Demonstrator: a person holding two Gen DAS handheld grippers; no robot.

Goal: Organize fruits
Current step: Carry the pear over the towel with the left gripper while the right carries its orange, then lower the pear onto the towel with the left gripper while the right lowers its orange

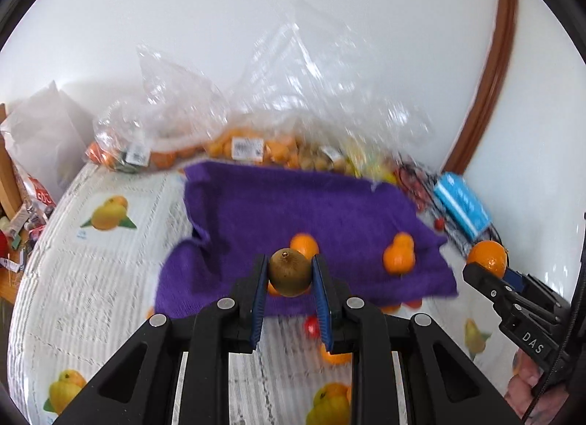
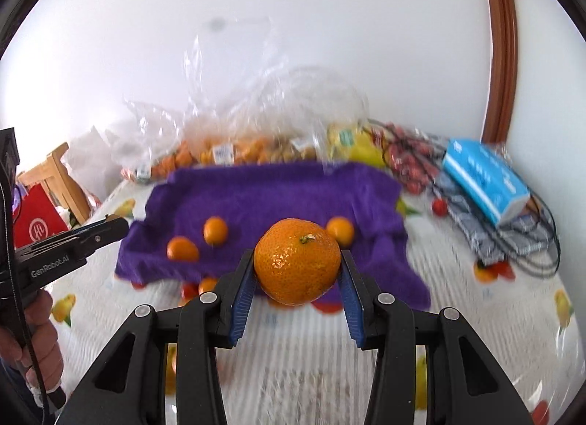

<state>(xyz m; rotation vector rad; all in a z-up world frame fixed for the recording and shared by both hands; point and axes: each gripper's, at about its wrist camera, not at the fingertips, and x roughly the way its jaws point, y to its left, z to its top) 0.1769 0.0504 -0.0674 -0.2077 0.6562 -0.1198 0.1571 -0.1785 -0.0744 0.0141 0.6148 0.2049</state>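
- My left gripper (image 1: 289,273) is closed on 1 small brown fuzzy kiwi (image 1: 289,272). Its 2 blue pads press the kiwi from both sides, and the fruit hangs in the air above the near edge of the purple towel (image 1: 285,205).
- My right gripper (image 2: 297,267) is closed on 1 large round orange mandarin with a green stem (image 2: 296,265). The jaws stand wider here, because this fruit is bigger. It is also held off the surface, above the near edge of the towel.
- In the left wrist view I see the right gripper at the right border with its mandarin at the tip, beside the towel's right corner.
- In the right wrist view I see the left gripper at the left border, with a person's hand (image 2: 38,337) around its handle.
- On the purple towel lie 3 small orange fruits (image 2: 215,230), apart from each other.
- The towel lies on a white tablecloth with printed yellow fruits (image 1: 91,278).
- Behind the towel, against the white wall, stand clear plastic bags full of orange and yellowish fruits (image 1: 234,146).
- A blue rectangular packet (image 2: 487,179) lies at the right, near the towel's far right corner.
- Some small red fruits (image 2: 438,206) lie between the towel and this packet.
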